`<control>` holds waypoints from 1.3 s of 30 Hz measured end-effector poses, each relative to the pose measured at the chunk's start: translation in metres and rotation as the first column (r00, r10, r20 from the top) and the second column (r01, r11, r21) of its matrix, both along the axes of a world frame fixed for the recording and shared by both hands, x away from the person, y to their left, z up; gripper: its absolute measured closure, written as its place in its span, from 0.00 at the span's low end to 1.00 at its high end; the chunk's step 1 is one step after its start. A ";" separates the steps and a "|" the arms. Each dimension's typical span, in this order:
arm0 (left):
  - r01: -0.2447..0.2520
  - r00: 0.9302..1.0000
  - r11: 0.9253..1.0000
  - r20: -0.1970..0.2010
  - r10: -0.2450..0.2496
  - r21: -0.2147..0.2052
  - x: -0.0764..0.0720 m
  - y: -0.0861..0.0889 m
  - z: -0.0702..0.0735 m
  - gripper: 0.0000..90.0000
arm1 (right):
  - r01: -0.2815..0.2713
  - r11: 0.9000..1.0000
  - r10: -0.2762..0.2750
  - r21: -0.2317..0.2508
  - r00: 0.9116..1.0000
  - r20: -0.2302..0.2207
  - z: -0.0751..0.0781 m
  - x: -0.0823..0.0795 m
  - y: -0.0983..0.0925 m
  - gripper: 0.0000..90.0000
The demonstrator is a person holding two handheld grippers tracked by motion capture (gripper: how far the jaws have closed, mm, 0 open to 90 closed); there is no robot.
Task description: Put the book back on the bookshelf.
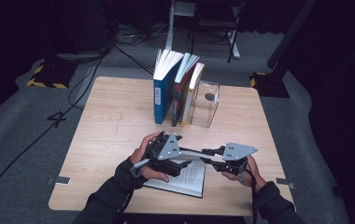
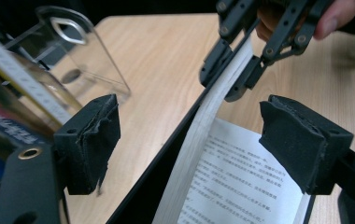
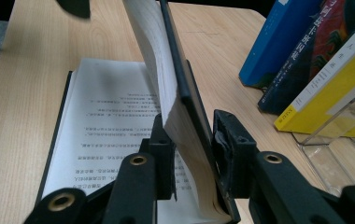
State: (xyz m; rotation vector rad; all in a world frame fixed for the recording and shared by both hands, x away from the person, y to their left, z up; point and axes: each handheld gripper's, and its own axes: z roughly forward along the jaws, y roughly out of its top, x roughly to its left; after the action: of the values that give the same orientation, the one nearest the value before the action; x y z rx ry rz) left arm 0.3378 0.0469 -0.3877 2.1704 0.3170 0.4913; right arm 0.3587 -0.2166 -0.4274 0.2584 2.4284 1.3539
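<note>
The right claw (image 3: 192, 154) is pinching the open book (image 3: 119, 121)'s raised half (cover plus pages), the left claw (image 2: 189, 144) gaping empty; closing it flat on the counter (image 1: 119, 126) comes next.

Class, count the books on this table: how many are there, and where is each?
4: blue book, dark book and yellow book stand upright at the back; an open book lies at the front.

High view: fixed above the near edge, facing forward and down, far off, whole table (image 1: 119, 107) in frame. Left gripper view: low, close, facing across the open book (image 2: 241, 182). Right gripper view: close, facing along its raised pages. Both share the book.
</note>
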 end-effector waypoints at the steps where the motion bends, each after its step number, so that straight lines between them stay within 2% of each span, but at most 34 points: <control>1: 0.008 1.000 1.000 -0.011 -0.007 0.020 0.000 -0.003 -0.002 0.22 | -0.003 1.000 0.003 -0.001 1.000 -0.001 0.000 0.000 0.000 0.77; 5: 0.009 1.000 0.999 -0.026 -0.008 0.049 0.000 -0.010 -0.008 0.24 | -0.010 1.000 0.010 -0.008 1.000 -0.002 -0.001 -0.001 0.001 0.76; 8: -0.018 0.999 0.995 -0.032 0.021 0.094 0.001 -0.015 -0.015 0.27 | -0.011 1.000 0.011 -0.008 1.000 -0.004 -0.001 -0.001 0.001 0.76; 10: -0.067 0.998 0.990 0.008 0.067 0.121 -0.001 -0.018 -0.018 0.30 | -0.014 1.000 0.014 -0.010 1.000 -0.006 -0.001 -0.002 0.002 0.75; 12: -0.073 0.997 0.992 0.008 0.073 0.107 -0.001 -0.017 -0.019 0.37 | -0.016 1.000 0.016 -0.015 1.000 -0.004 -0.001 -0.002 0.002 0.74; 16: -0.083 0.997 0.990 0.011 0.082 0.111 -0.002 -0.016 -0.018 0.46 | -0.014 1.000 0.014 -0.019 1.000 -0.003 -0.001 -0.004 0.003 0.74; 24: -0.072 0.997 0.989 0.035 0.068 0.132 -0.004 -0.015 -0.020 0.48 | -0.011 1.000 0.011 -0.017 1.000 -0.007 -0.001 -0.004 0.003 0.73; 28: -0.039 0.999 0.991 0.023 0.037 0.127 -0.003 -0.011 -0.021 0.62 | 0.001 1.000 -0.001 -0.011 1.000 -0.009 -0.002 -0.004 0.003 0.71; 34: -0.031 0.999 0.995 0.017 0.029 0.097 -0.002 -0.008 -0.022 0.66 | 0.030 0.999 -0.030 0.016 0.999 -0.022 0.000 -0.002 -0.002 0.50; 39: -0.032 0.999 0.999 0.001 0.032 0.036 0.001 0.000 -0.021 0.67 | 0.063 0.998 -0.062 0.017 0.997 -0.042 0.000 0.002 -0.020 0.43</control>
State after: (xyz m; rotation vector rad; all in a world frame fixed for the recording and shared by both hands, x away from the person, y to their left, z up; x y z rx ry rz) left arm 0.3390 0.0470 -0.4087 2.2027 0.3454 0.5192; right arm 0.3608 -0.2365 -0.4278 0.3669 2.4211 1.3574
